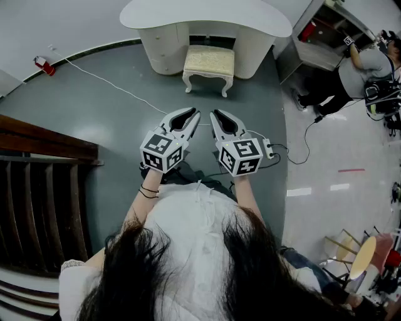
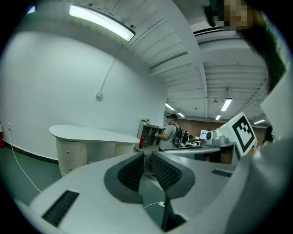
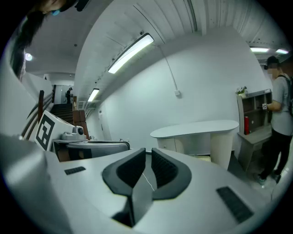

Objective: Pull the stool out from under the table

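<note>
Nearest the person, the left gripper (image 1: 193,115) and right gripper (image 1: 215,115) were held side by side above the grey floor (image 1: 94,113), each clenched with nothing between its jaws. Beyond them, well apart, the cushioned stool (image 1: 208,61) stood partly tucked under the white table's (image 1: 207,14) front edge, between its pedestals.

We hold the left gripper (image 1: 193,115) and right gripper (image 1: 215,115) side by side, jaws together and empty, well apart from the cushioned stool (image 1: 208,61) tucked partly under the white desk (image 1: 207,14).
</note>
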### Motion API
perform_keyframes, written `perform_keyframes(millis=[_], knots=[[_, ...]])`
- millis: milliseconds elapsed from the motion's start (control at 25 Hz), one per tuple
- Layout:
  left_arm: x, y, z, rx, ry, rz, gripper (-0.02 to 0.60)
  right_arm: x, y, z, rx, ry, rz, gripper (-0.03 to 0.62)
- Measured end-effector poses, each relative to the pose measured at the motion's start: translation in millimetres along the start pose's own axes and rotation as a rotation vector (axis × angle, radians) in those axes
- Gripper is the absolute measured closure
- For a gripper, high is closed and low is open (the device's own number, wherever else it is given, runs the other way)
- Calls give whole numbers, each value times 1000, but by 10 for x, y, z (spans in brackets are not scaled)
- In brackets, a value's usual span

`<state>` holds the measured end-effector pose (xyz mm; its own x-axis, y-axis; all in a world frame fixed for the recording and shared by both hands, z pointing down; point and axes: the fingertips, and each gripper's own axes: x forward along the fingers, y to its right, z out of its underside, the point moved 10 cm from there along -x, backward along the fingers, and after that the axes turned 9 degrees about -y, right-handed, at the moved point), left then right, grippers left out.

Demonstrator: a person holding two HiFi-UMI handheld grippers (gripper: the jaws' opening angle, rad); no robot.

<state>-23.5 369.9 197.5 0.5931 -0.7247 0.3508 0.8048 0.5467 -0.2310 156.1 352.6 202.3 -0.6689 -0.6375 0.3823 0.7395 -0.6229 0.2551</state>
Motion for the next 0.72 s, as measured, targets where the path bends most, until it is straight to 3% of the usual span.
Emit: perform_keyframes(millis=[720], knots=[[-34,32,55,11,-31,-44,518,47,134,53,59,12,-36,537]])
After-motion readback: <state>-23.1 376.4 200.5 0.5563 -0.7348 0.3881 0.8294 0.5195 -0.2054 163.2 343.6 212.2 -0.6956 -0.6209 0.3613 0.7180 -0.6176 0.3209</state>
